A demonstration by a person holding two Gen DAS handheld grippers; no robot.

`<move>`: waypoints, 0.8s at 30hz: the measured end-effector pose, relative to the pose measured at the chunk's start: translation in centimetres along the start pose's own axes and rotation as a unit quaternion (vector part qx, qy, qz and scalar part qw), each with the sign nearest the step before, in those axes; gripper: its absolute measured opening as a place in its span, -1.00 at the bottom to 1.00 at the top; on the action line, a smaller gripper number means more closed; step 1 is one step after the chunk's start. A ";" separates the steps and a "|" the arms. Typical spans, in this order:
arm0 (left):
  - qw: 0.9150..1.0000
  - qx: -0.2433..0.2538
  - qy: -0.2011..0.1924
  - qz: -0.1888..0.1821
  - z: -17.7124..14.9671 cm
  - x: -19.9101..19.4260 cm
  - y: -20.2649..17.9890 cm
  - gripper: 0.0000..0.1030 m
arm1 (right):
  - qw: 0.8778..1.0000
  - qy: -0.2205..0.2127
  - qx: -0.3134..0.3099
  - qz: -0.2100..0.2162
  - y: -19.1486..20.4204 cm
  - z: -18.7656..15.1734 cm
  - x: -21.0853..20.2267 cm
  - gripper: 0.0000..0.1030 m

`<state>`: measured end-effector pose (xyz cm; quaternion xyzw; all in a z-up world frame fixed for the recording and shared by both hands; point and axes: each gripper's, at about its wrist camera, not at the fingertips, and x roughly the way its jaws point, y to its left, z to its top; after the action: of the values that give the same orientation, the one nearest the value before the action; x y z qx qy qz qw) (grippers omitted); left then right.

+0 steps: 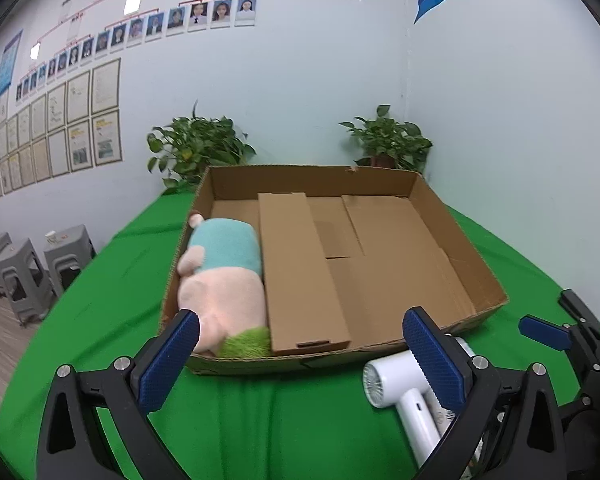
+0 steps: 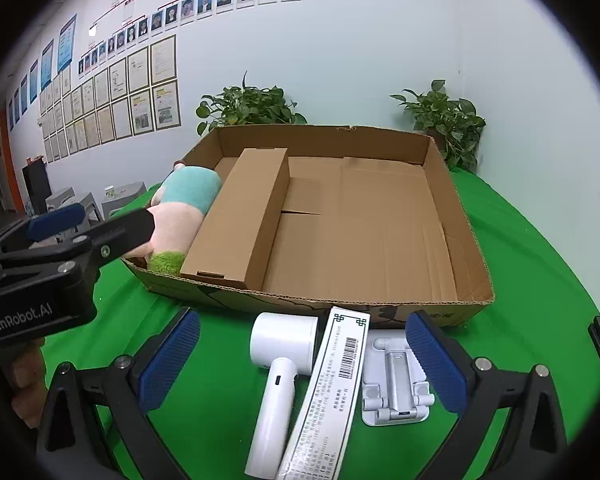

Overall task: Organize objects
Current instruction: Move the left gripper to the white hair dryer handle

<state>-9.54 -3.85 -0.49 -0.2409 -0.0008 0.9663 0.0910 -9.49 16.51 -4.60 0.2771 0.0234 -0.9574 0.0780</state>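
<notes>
- left gripper [image 1: 300, 356] jaws spread wide, nothing between the pads, hovering low centre of its frame over the green cloth [image 1: 112, 304], near edge of the cardboard tray [image 1: 460, 216] just ahead.
- right gripper [image 2: 302, 364] also spread wide and empty; under it at bottom centre lie the hair dryer [image 2: 278, 376], a long printed box [image 2: 332, 396] and a white folding stand [image 2: 394, 396], all on the cloth outside the tray.
- already in the tray: plush toy [image 1: 224, 280] along the left wall, long brown box [image 1: 296, 272] right beside it, touching. right half of the tray is bare.
- risk: dryer, printed box and stand lie packed side by side, printed box looks to overlap the dryer's edge; closing on one could drag or flip its neighbour.
- risk: dryer body is smooth and round, likely slips or swings from its handle if pinched off centre.
- risk: both grippers sit close at the tray's near edge; left one shows at left of the right wrist view, so they could collide, or bump the low tray wall and shove the tray.
- surface: table under a bright green cloth, slightly wrinkled.
- room: pale walls, framed papers [image 2: 112, 92] and a row of photos upper left, two potted plants [image 1: 198, 148] behind the tray, grey stools [image 1: 24, 276] at left.
</notes>
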 end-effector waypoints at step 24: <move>0.989 -0.054 0.067 -0.119 -3.0 0.6 0.9 0.94 | 0.995 -0.050 -0.041 0.081 0.3 -3.5 -3.4 0.97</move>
<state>-8.77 -4.74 -3.45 -0.3074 -0.0761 0.9288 0.1924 -4.76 17.01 -5.72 0.2268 0.0367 -0.9588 0.1673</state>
